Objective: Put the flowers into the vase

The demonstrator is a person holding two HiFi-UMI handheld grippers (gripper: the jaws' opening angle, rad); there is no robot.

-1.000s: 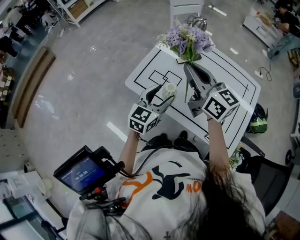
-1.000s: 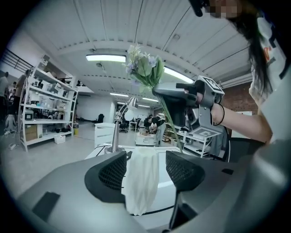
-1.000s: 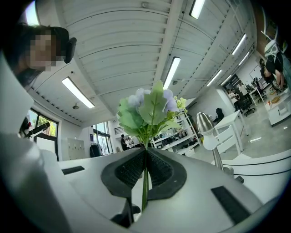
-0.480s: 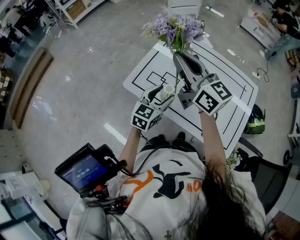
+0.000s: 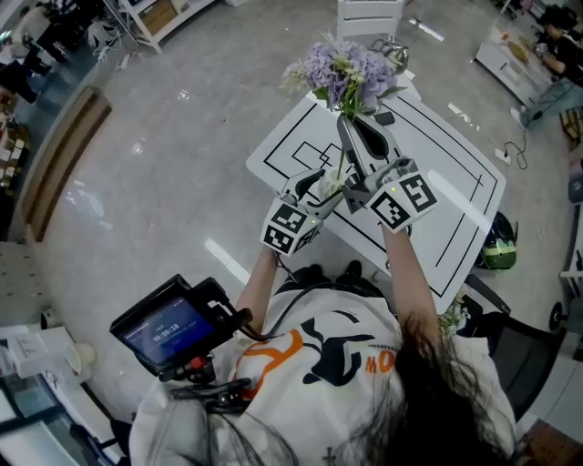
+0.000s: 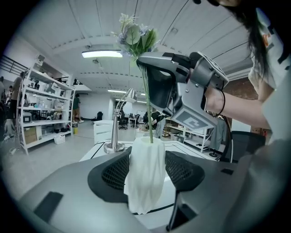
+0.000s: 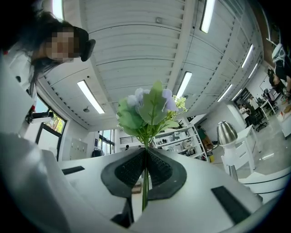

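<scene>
A white twisted vase stands on the table, and my left gripper is shut on it, a pad pressed on each side. In the head view the vase shows just ahead of the left gripper. My right gripper is shut on the thin green stem of the purple flowers, whose blooms rise above the jaws. The flowers stand upright over the vase, held by the right gripper. The stem runs down to the vase's mouth.
The white table has black lines on it. A silver lamp with a round base stands behind the vase. Beyond the far edge stands a white chair. A green bag lies on the floor at the right. Shelves stand far left.
My right gripper has carried the flowers left and tilted them more upright, so the stem's lower end now sits at the vase's mouth. The left gripper has stayed on the vase.
</scene>
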